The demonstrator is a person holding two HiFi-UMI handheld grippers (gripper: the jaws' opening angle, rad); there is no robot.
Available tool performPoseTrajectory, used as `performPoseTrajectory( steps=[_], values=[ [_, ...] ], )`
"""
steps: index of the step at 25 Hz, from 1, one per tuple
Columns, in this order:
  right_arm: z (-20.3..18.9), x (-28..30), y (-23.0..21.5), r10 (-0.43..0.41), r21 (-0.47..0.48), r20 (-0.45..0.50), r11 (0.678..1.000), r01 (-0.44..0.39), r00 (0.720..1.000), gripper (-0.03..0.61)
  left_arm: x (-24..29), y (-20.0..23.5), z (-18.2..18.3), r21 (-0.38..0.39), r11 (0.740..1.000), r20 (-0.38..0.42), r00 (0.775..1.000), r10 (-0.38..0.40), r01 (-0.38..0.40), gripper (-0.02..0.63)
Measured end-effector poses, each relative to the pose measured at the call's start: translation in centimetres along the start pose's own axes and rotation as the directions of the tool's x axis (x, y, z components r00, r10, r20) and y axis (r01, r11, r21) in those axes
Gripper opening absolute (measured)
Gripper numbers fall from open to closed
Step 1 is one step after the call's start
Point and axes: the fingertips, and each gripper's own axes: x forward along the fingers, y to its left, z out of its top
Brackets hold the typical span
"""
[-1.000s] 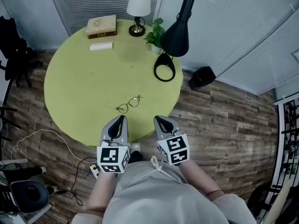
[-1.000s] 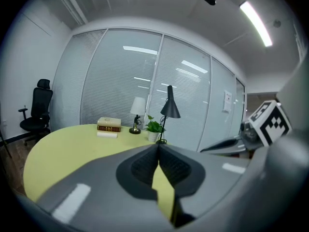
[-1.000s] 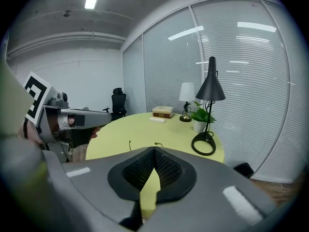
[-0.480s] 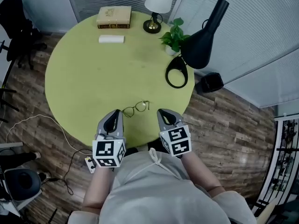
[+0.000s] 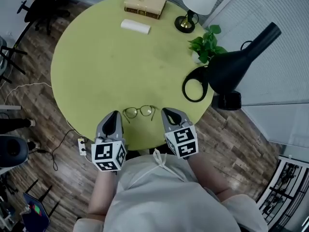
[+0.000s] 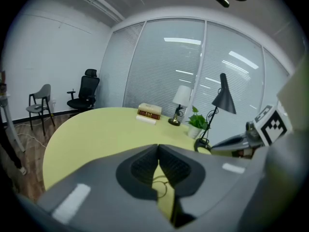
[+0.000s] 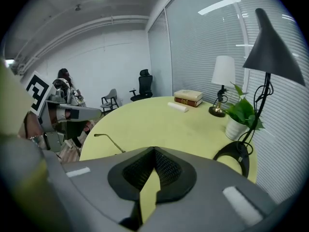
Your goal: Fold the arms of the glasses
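Observation:
Thin wire-rimmed glasses (image 5: 139,111) lie with arms unfolded near the front edge of the round yellow-green table (image 5: 96,71). My left gripper (image 5: 115,114) is shut and empty, just left of the glasses. My right gripper (image 5: 166,111) is also shut and empty, just right of them. In the left gripper view the jaws (image 6: 158,146) meet at the tips, and one lens of the glasses (image 6: 161,185) shows below them. In the right gripper view the jaws (image 7: 154,150) are closed, and one glasses arm (image 7: 108,139) sticks up to the left.
At the table's far side are stacked books (image 5: 145,3), a small white box (image 5: 135,26), a white-shaded lamp (image 5: 197,4) and a potted plant (image 5: 205,45). A black desk lamp (image 5: 236,64) with a ring base (image 5: 193,88) stands at the right edge.
Both grippers moved forward and down over the table's front edge and now flank the glasses. The head view shifted, so the table sits higher in frame. The glasses stayed put.

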Motion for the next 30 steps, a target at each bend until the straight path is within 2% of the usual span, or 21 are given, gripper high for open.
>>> performPoseTrajectory(
  steps=[4, 7, 8, 9, 11, 14, 16, 19, 21, 24, 28, 30],
  values=[
    [-0.6, 1.8, -0.7, 0.089, -0.06, -0.012, 0.994, -0.09, 0.996, 0.0, 0.1, 0.2, -1.4, -0.026, 0.997, -0.016, 0.997, 0.074, -0.074, 0.006],
    [-1.2, 3.0, -0.6, 0.169, -0.124, -0.029, 0.977, -0.171, 0.985, 0.003, -0.1, 0.6, -2.1, -0.031, 0.993, -0.021, 0.993, 0.114, -0.115, 0.006],
    [-1.6, 3.5, -0.4, 0.198, -0.148, -0.048, 0.968, -0.203, 0.979, 0.031, -0.1, 0.8, -2.4, -0.034, 0.991, -0.023, 0.992, 0.126, -0.127, 0.006],
    [-2.1, 3.9, -0.2, 0.223, -0.173, -0.073, 0.957, -0.233, 0.972, 0.114, -0.1, 1.0, -2.6, -0.039, 0.989, -0.024, 0.99, 0.138, -0.139, 0.006],
    [-3.1, 4.6, -0.1, 0.256, -0.223, -0.127, 0.934, -0.279, 0.958, 0.121, -0.1, 1.4, -3.1, -0.048, 0.986, -0.026, 0.987, 0.16, -0.161, 0.006],
    [-4.6, 5.1, 0.4, 0.299, -0.3, -0.192, 0.889, -0.347, 0.934, 0.124, 0.2, 1.9, -4.3, -0.051, 0.982, -0.04, 0.983, 0.181, -0.183, 0.006],
    [-5.3, 5.5, 1.0, 0.33, -0.358, -0.227, 0.847, -0.394, 0.916, 0.13, 0.3, 2.2, -5.0, -0.05, 0.98, -0.048, 0.98, 0.192, -0.195, 0.006],
    [-5.7, 5.8, 2.2, 0.375, -0.477, -0.266, 0.749, -0.46, 0.888, 0.133, 0.2, 2.6, -5.8, -0.046, 0.975, -0.057, 0.975, 0.213, -0.216, 0.006],
    [-5.5, 6.0, 2.6, 0.384, -0.541, -0.278, 0.695, -0.474, 0.88, 0.133, 0.3, 2.7, -6.1, -0.045, 0.975, -0.061, 0.974, 0.217, -0.22, 0.006],
    [-4.8, 6.4, 2.9, 0.396, -0.57, -0.281, 0.664, -0.484, 0.874, 0.124, 0.6, 3.0, -6.2, -0.048, 0.974, -0.064, 0.974, 0.219, -0.222, 0.006],
    [-4.2, 6.7, 3.5, 0.419, -0.589, -0.301, 0.624, -0.513, 0.856, 0.039, 0.9, 3.1, -6.3, -0.044, 0.975, -0.07, 0.974, 0.215, -0.219, 0.006],
    [-4.0, 6.8, 3.5, 0.425, -0.607, -0.303, 0.604, -0.516, 0.853, 0.025, 1.0, 3.0, -6.5, -0.038, 0.977, -0.076, 0.975, 0.208, -0.211, 0.006]
  ],
)
